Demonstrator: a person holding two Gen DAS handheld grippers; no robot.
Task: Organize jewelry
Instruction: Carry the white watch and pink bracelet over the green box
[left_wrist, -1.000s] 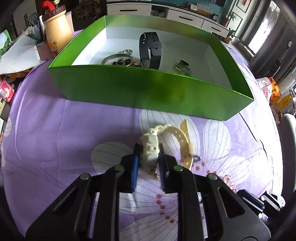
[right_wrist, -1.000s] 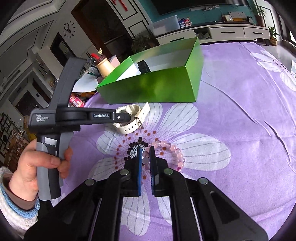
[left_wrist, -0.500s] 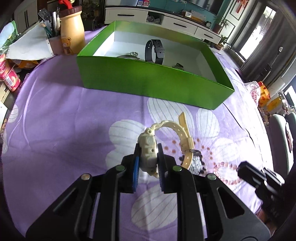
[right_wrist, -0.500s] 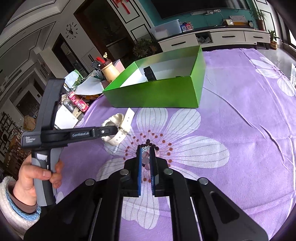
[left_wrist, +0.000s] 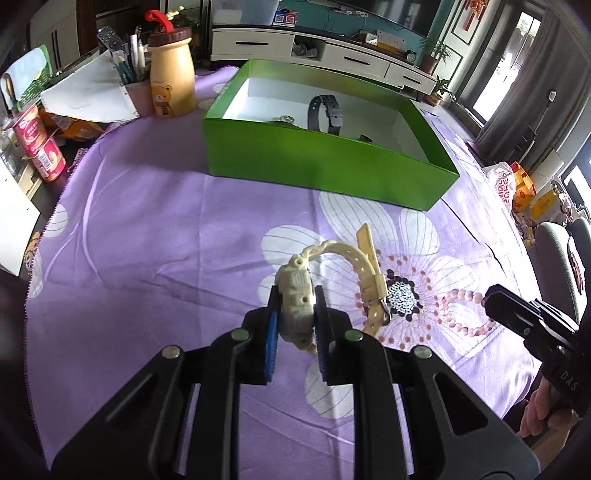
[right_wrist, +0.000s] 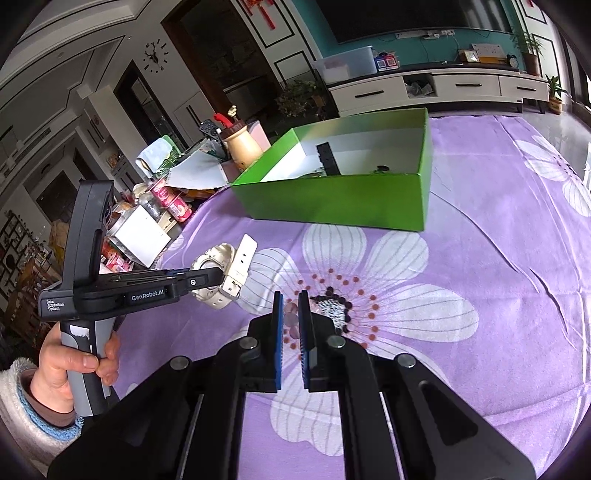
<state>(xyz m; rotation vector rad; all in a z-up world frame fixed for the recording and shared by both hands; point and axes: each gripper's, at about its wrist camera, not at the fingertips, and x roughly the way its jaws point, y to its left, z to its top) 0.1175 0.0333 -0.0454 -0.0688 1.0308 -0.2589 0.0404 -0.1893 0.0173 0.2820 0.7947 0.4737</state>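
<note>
My left gripper (left_wrist: 296, 295) is shut on the case of a cream wristwatch (left_wrist: 369, 266), which it holds above the purple flowered cloth with the strap curling out ahead. The right wrist view shows the left gripper (right_wrist: 218, 275) at the left with the watch (right_wrist: 221, 258) in it. My right gripper (right_wrist: 290, 299) is shut on a pink bead bracelet (right_wrist: 291, 321). In the left wrist view the bracelet (left_wrist: 460, 294) hangs as a loop from the right gripper (left_wrist: 491, 295). The green box (left_wrist: 325, 166) stands farther back and holds a black watch (left_wrist: 327, 110).
A cream bear-print bottle (left_wrist: 171, 77), a pen cup, papers and pink cans (left_wrist: 37, 147) crowd the table's left edge. A person's hand (right_wrist: 74, 362) grips the left gripper's handle. The box (right_wrist: 332, 199) also holds other small jewelry.
The left gripper has risen and drawn back from the box, lifting the cream watch off the cloth. The right gripper has risen with the bracelet, which no longer lies spread on the flower.
</note>
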